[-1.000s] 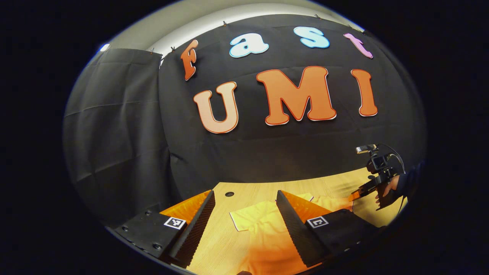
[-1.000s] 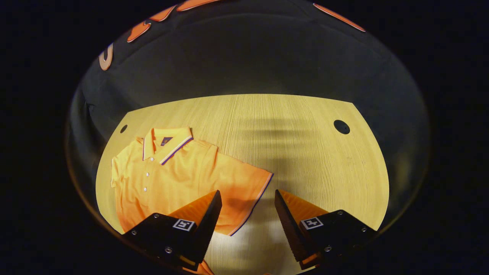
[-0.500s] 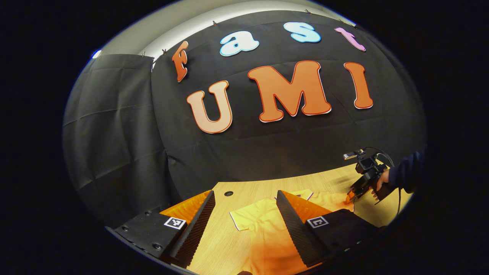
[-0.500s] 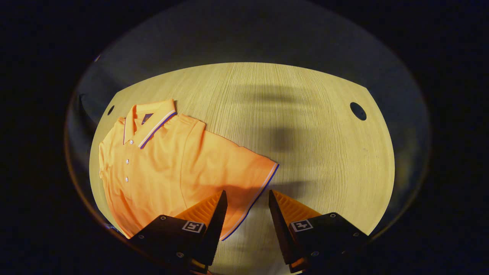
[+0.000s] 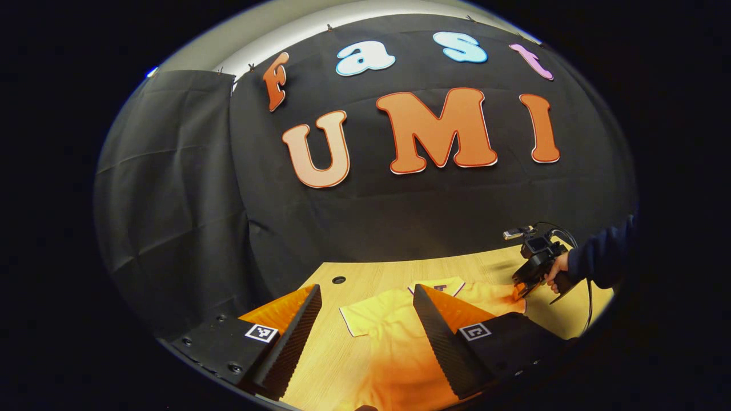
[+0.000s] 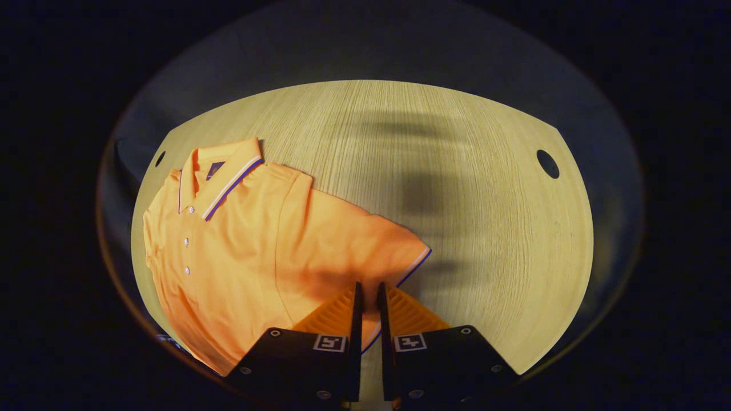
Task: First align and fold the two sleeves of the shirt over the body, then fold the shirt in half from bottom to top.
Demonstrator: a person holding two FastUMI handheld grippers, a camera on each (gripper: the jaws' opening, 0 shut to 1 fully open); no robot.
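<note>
Right gripper view, table [image 6: 485,228] hole [image 6: 547,164], shirt [image 6: 240,245]

The left gripper [image 5: 365,319] hung low with its two fingers spread wide apart, nothing pinched between them. In the left gripper view, at about four o'clock, the right gripper [image 5: 518,292] showed farther off, tipped down to the seven o'clock, gripped by a hand [image 5: 555,275] coming out of a dark sleeve [image 5: 599,262] from the three o'clock side. In the right gripper view, its fingers [image 6: 349,308] stood drawn nearly together at six o'clock, clamping a thin edge between them.
</note>
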